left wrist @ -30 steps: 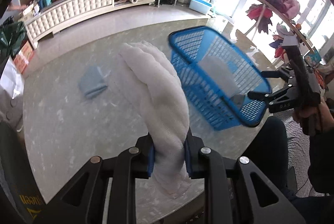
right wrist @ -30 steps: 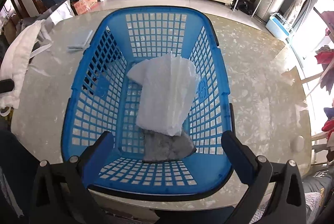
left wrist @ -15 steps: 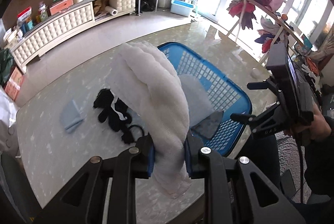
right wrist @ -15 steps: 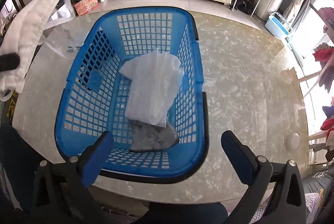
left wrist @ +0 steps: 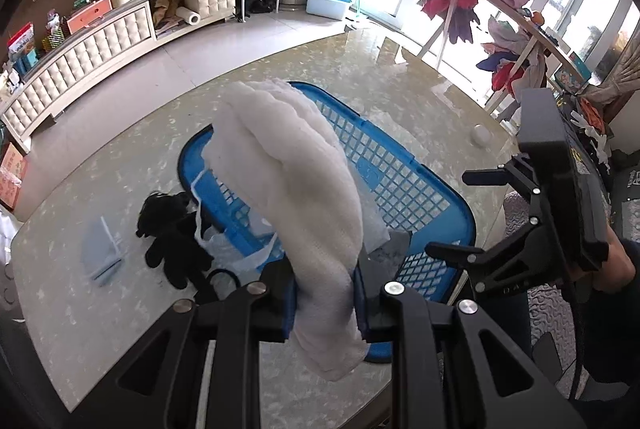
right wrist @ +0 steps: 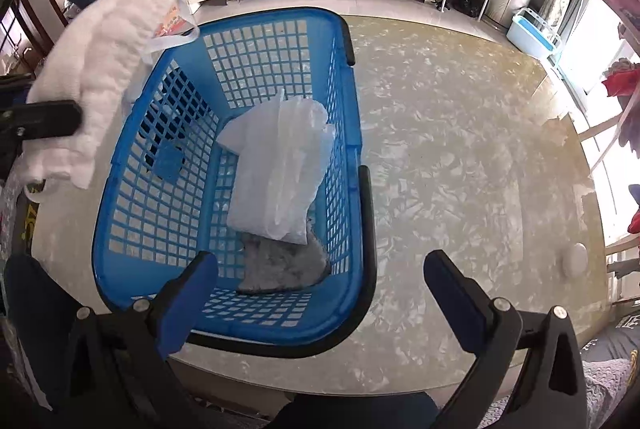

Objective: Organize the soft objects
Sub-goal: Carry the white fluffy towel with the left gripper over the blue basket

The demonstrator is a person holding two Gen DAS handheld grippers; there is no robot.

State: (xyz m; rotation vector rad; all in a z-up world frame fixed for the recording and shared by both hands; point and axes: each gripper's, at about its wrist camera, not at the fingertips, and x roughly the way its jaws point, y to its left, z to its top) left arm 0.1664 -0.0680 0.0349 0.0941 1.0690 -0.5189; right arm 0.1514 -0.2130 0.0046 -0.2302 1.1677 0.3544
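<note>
- carried across from the bare marble table (left wrist: 100,341) to hang over the near rim of the blue laundry basket (right wrist: 120,313): white fluffy towel (left wrist: 296,197), pinched narrow in the left gripper (left wrist: 324,305); probably close to a drop.
- already lying in the basket: clear plastic bag (right wrist: 280,173) on top of a grey cloth (right wrist: 280,265). two soft things in, the towel likely third.
- hanging wide and empty beside the basket's right edge: right gripper (right wrist: 320,293), holding nothing.
- come into the left view, waiting on the table left of the basket: black plush toy (left wrist: 172,241), then a pale blue cloth (left wrist: 100,249).
- nothing blocking the basket mouth; towel's loose tail could snag the rim.
</note>
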